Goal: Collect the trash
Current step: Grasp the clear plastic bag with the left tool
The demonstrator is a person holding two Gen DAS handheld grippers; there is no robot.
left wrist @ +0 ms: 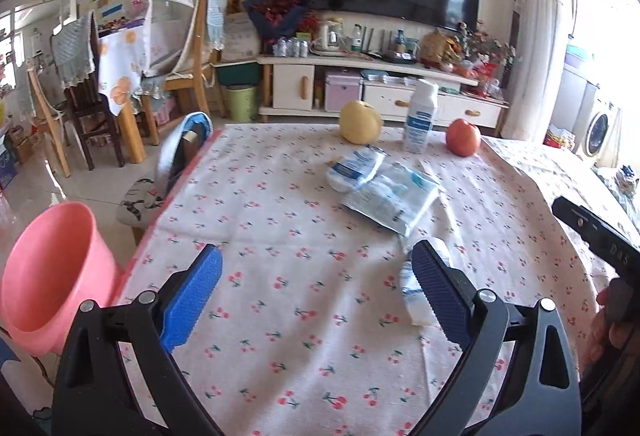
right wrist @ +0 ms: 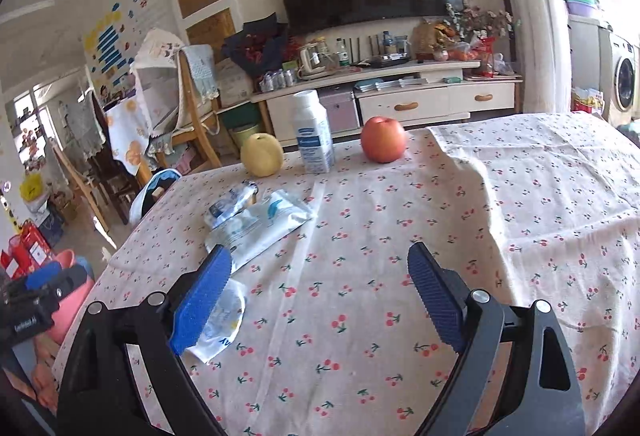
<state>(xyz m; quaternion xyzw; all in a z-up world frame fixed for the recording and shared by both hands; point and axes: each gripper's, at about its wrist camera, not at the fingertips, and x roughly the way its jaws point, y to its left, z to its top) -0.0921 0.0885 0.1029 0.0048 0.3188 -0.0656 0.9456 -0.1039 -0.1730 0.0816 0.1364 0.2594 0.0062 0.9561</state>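
Observation:
On the cherry-print tablecloth (left wrist: 304,316) lie white-and-blue wrappers: a flat packet (left wrist: 390,198), a crumpled one (left wrist: 354,166) and a small crumpled one (left wrist: 416,302) just behind my left gripper's right finger. The left gripper (left wrist: 318,256) is open above the cloth, holding nothing. In the right wrist view the right gripper (right wrist: 320,254) is also open and empty, its left finger over the small wrapper (right wrist: 222,324). The flat packet (right wrist: 264,224) and crumpled wrapper (right wrist: 232,202) lie ahead of it to the left. A pink bin (left wrist: 44,276) stands off the table's left edge.
A white bottle (left wrist: 420,116), a yellow pear (left wrist: 360,122) and a red apple (left wrist: 463,137) stand along the table's far edge. A chair back (left wrist: 182,152) rises at the left edge. Behind are a TV cabinet (left wrist: 360,84) and more chairs.

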